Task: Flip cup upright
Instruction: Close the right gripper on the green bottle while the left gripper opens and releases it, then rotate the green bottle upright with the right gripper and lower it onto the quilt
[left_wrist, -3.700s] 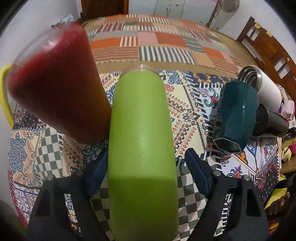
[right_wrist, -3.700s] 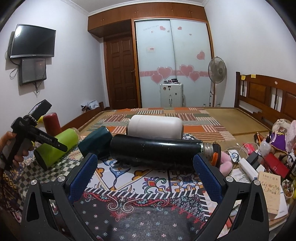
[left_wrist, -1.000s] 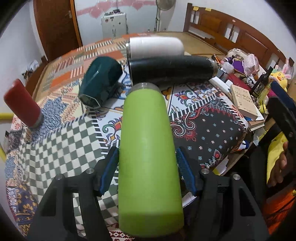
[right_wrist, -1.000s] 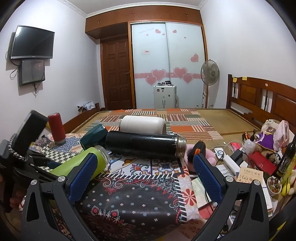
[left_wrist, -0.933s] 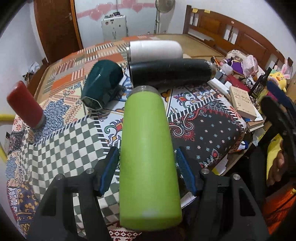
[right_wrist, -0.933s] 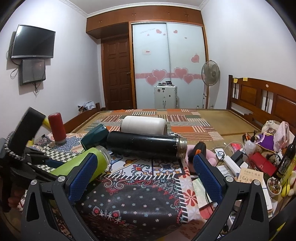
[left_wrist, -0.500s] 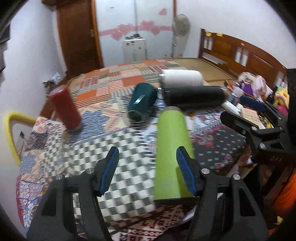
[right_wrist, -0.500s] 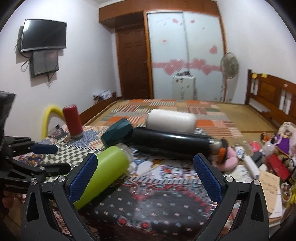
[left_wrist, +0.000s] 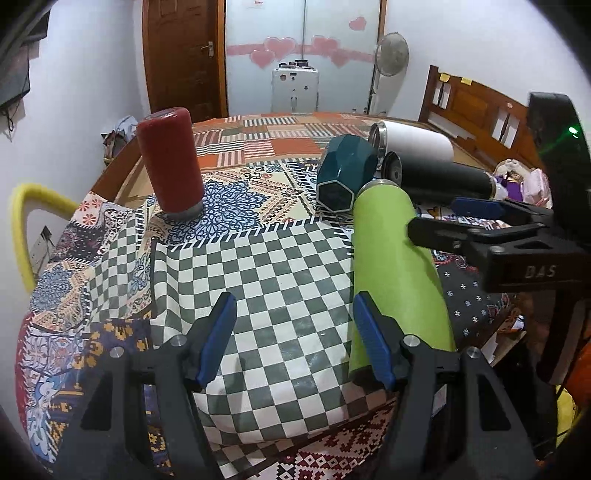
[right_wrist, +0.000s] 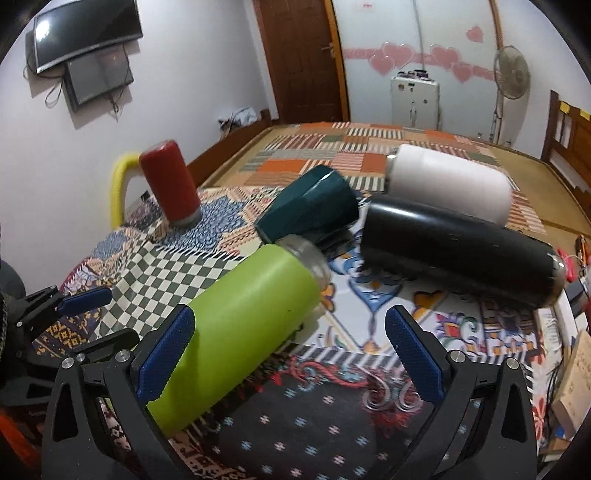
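Note:
A lime green cup (left_wrist: 395, 266) lies on its side on the patterned tablecloth (left_wrist: 280, 273), its rim pointing away. It also shows in the right wrist view (right_wrist: 243, 314). My left gripper (left_wrist: 295, 332) is open and empty, with the green cup just outside its right finger. My right gripper (right_wrist: 288, 354) is open and hangs over the green cup's near end; the cup lies partly between its jaws, untouched. In the left wrist view the right gripper (left_wrist: 476, 218) reaches over the cup from the right.
A red cup (left_wrist: 170, 162) stands upside down at the far left. A dark teal cup (left_wrist: 343, 173), a black flask (right_wrist: 454, 251) and a white cup (right_wrist: 447, 184) lie on their sides beyond the green cup. Clutter sits at the table's right edge.
My left gripper has let go of the green cup, which now lies on the cloth, and has drawn back to the left. My right gripper has moved in over the cup.

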